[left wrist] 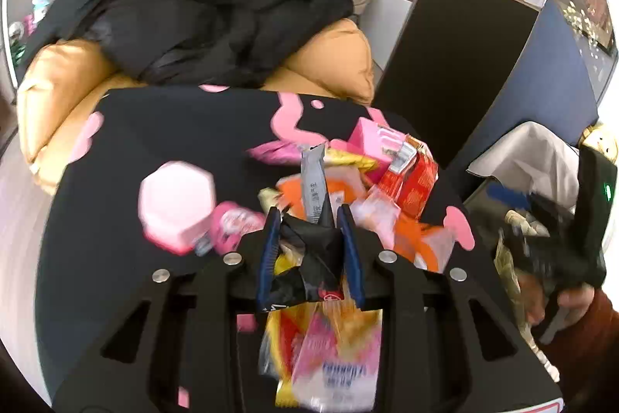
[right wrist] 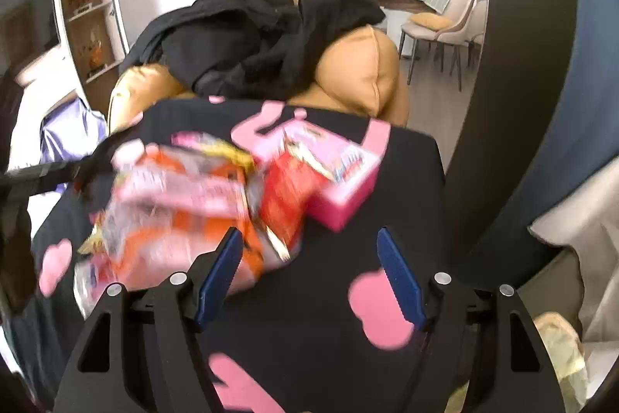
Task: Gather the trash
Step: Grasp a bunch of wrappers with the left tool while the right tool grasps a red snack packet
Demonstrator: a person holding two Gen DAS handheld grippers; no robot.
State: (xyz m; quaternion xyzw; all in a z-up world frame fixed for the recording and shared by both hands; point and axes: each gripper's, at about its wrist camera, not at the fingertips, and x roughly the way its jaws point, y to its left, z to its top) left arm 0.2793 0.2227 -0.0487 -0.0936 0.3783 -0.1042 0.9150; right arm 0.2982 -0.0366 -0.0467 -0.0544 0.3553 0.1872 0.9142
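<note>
A heap of snack wrappers and boxes lies on a black table with pink shapes (left wrist: 162, 119). My left gripper (left wrist: 311, 219) is shut on a crumpled black wrapper (left wrist: 309, 258) just above the pile of orange, pink and yellow wrappers (left wrist: 340, 188). A pink box (right wrist: 344, 177), a red packet (right wrist: 286, 196) and orange wrappers (right wrist: 185, 204) lie ahead of my right gripper (right wrist: 309, 239), which is open and empty over the table's near right part (right wrist: 317, 328). The right gripper also shows in the left wrist view (left wrist: 565, 250), beside a bin with a white liner (left wrist: 534, 157).
A tan sofa (left wrist: 65, 84) with black clothes (left wrist: 185, 22) heaped on it stands behind the table. A pink hexagonal box (left wrist: 176, 204) sits on the table's left. A dark panel (left wrist: 456, 64) and blue wall stand to the right. Dining chairs (right wrist: 445, 29) are far back.
</note>
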